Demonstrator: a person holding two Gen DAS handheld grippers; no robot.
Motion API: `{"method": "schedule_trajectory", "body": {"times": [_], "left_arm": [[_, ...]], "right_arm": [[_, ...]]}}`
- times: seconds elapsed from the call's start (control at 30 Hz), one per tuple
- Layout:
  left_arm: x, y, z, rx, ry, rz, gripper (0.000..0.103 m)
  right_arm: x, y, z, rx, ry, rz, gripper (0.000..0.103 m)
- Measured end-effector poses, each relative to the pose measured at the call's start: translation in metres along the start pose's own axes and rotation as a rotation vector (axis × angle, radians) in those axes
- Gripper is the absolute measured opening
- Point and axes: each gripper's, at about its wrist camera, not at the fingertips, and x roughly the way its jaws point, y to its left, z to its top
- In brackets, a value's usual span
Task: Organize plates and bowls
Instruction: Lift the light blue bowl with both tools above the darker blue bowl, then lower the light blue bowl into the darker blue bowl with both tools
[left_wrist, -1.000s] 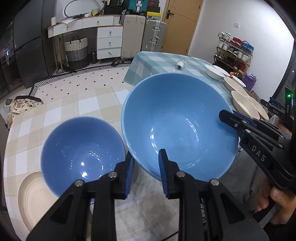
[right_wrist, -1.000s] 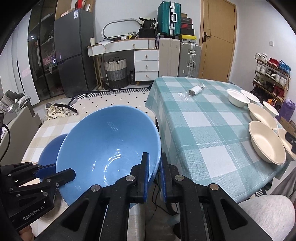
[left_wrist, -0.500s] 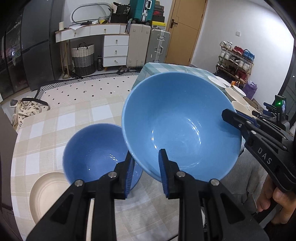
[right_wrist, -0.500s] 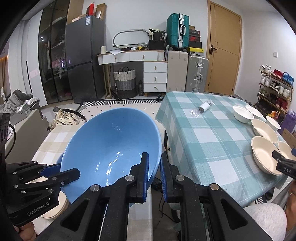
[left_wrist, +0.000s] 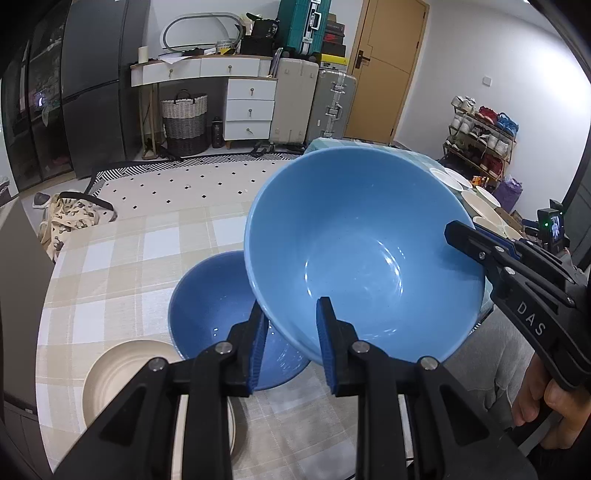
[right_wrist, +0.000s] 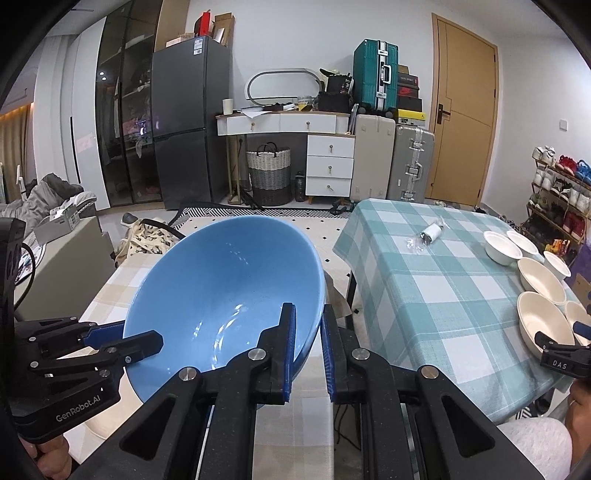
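A large light-blue bowl (left_wrist: 362, 251) hangs tilted in the air, held by both grippers. My left gripper (left_wrist: 291, 314) is shut on its near rim, one pad inside and one outside. My right gripper (left_wrist: 465, 232) clamps the rim on the right side. In the right wrist view the same bowl (right_wrist: 229, 295) fills the centre; my right gripper (right_wrist: 308, 314) pinches its edge and my left gripper (right_wrist: 140, 336) grips the far left edge. A smaller, darker blue bowl (left_wrist: 210, 295) sits on the beige checked table (left_wrist: 122, 258), partly under the held bowl.
A cream plate (left_wrist: 125, 369) lies at the beige table's near left. To the right stands a teal checked table (right_wrist: 424, 295) with several cream bowls (right_wrist: 541, 280) and a small wrapped roll (right_wrist: 430, 233). A hand (left_wrist: 554, 406) holds the right gripper.
Both grippers have carried the large bowl upward and across toward the smaller blue bowl, which now lies partly beneath it. Both grips are unchanged.
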Motion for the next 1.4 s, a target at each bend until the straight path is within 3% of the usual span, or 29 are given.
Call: {"method": "schedule_trajectory", "body": {"times": [0.67, 1.4], "left_arm": [[-0.014, 0.044, -0.007, -0.047, -0.013, 0.062, 0.024], [0.009, 0.074, -0.014, -0.073, 0.046, 0.128, 0.024]], "right_arm": [[0.012, 0.038, 0.007, -0.024, 0.000, 0.095, 0.014], [0.057, 0.062, -0.005, -0.040, 0.074, 0.157, 0.016]]}}
